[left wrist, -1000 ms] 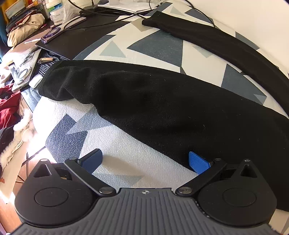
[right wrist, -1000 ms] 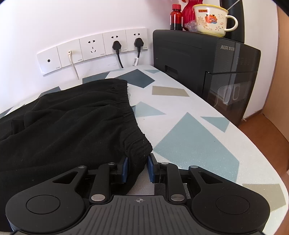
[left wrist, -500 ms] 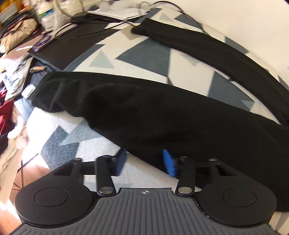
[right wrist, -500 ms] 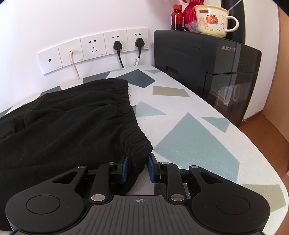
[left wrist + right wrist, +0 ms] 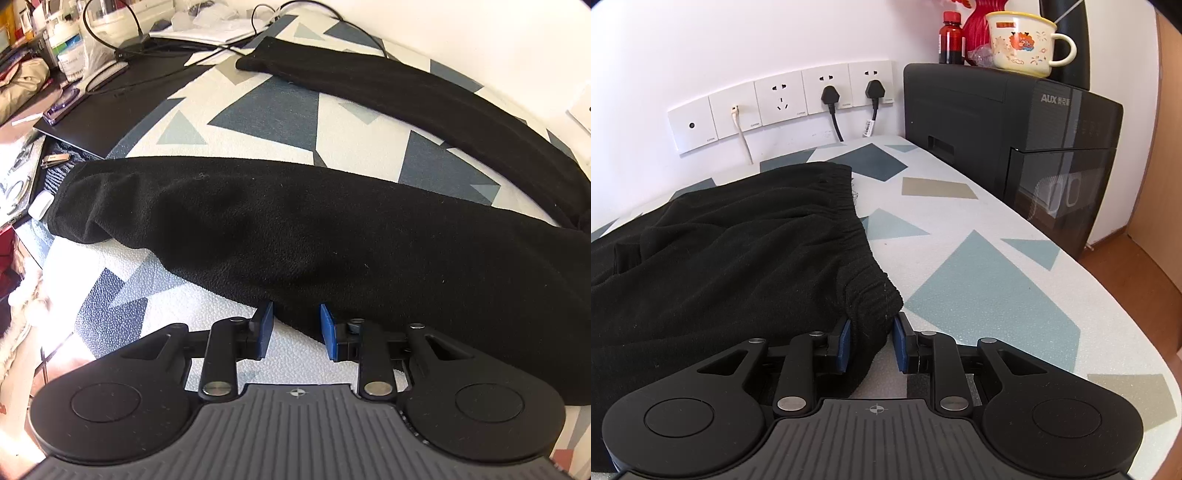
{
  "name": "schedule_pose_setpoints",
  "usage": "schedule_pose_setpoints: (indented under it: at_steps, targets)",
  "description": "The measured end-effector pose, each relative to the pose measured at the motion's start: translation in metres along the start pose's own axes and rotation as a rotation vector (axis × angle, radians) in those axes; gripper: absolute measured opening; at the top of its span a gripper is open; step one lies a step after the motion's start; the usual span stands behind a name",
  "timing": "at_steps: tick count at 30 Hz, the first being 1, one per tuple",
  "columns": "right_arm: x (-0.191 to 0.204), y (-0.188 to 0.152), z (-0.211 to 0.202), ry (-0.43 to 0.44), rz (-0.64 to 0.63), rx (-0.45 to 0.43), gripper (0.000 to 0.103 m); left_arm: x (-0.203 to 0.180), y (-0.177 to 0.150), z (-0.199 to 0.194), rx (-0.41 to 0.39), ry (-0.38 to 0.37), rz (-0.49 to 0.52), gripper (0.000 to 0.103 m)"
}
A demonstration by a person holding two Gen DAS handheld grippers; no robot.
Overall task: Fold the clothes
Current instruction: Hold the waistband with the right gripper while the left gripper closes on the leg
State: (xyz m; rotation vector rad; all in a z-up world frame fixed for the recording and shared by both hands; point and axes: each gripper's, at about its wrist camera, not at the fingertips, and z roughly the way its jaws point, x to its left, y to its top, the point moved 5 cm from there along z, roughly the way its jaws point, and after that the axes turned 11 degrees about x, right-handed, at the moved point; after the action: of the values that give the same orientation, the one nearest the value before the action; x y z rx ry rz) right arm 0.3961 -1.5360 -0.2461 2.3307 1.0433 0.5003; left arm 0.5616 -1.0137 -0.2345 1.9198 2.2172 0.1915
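Observation:
Black fleece trousers [image 5: 295, 229] lie spread on a foam mat [image 5: 258, 110] printed with grey-blue triangles. One leg runs across the middle of the left wrist view, and the other leg [image 5: 424, 96] lies farther back. My left gripper [image 5: 295, 319] points steeply down at the near leg's lower edge. Its blue pads [image 5: 264, 325] are closing, and the fabric edge fills the gap at their tips. In the right wrist view my right gripper [image 5: 872, 332] is shut on the near corner of the elastic waistband [image 5: 849, 206], which bunches up between the pads.
A black appliance [image 5: 1015, 129] stands at the mat's far right with a mug [image 5: 1023, 44] and a red bottle [image 5: 950, 37] on top. Wall sockets [image 5: 783, 99] with plugged cables line the back wall. A cluttered dark desk [image 5: 110, 110] borders the mat's left end. Wooden floor [image 5: 1137, 266] lies past the right edge.
My left gripper's jaws have come together from wide open to a narrow gap around the trouser leg's edge. The left view has tilted slightly. The right gripper has not moved.

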Motion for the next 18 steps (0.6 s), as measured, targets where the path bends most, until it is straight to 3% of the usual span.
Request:
schedule_pose_setpoints:
  at_steps: [2, 7, 11, 15, 18]
  targets:
    - [-0.001, 0.0, 0.0, 0.01, 0.002, 0.002, 0.022, 0.007, 0.001, -0.001, 0.038, -0.054, -0.047, 0.029]
    - [-0.006, -0.002, -0.001, 0.041, 0.023, -0.011, 0.022, 0.033, -0.008, -0.008, 0.122, -0.34, -0.223, 0.031]
    - [-0.004, -0.003, -0.001, 0.027, 0.02, -0.019, 0.022, 0.045, -0.023, -0.004, 0.141, -0.521, -0.335, 0.044]
    - [0.001, -0.001, -0.001, 0.008, -0.008, -0.007, 0.025, 0.044, -0.036, 0.002, 0.139, -0.587, -0.346, 0.06]
    - [0.002, 0.0, 0.0, 0.004, -0.011, 0.001, 0.026, 0.049, -0.037, 0.007, 0.103, -0.642, -0.382, 0.062]
